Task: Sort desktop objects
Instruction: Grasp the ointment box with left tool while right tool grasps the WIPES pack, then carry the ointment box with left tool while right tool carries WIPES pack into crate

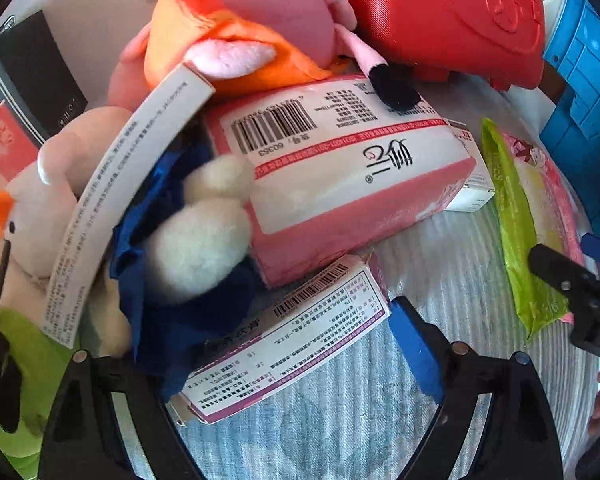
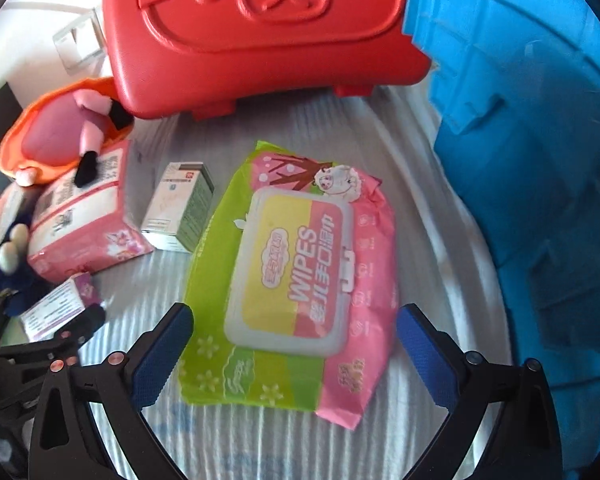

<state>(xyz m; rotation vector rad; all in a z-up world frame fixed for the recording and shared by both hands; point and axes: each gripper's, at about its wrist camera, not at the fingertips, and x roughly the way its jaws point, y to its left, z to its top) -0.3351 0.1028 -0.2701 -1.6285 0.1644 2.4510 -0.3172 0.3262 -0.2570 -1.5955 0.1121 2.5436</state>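
Note:
My left gripper is shut lengthwise on a purple-and-white medicine box. Its right blue pad touches the box's end, while the left finger is hidden behind the box and a blue-clothed plush toy. The right wrist view shows this gripper and box at the far left. My right gripper stands open astride the near end of a green-and-pink wipes pack lying flat, with its pads just clear of the pack's sides. That gripper also shows in the left wrist view, over the wipes pack.
A pink tissue pack lies beyond the box, with an orange-and-pink plush on it. A small white-green carton stands beside the wipes. A red plastic case sits at the back and a blue crate on the right. A striped cloth covers the surface.

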